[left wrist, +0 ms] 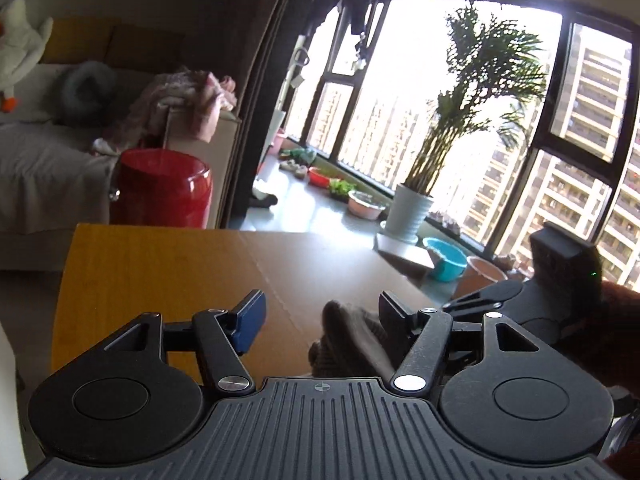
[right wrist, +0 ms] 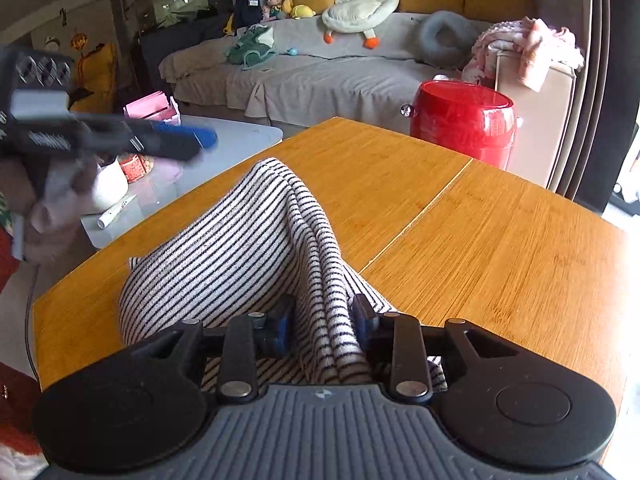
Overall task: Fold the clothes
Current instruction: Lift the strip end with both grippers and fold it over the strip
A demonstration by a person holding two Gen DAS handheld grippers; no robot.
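A wooden table [right wrist: 500, 240] fills the foreground, a seam running across it. Behind it stands a red drum [right wrist: 466, 118] beside a grey sofa [right wrist: 320, 76], where a white plush duck [right wrist: 362, 2] sprawls (orange feet dangling). A pink blanket [right wrist: 528, 46] drapes a cabinet. By the window [left wrist: 404, 92] stand a potted palm [left wrist: 448, 128] and a blue basin [left wrist: 446, 258].

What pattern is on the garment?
Thin dark stripes on white knit garment, clearest in right wrist view.

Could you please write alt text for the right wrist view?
The right tool pinches a bunched fold of a black-and-white striped knit garment on an orange wooden table. The left tool hovers, blurred, at upper left.
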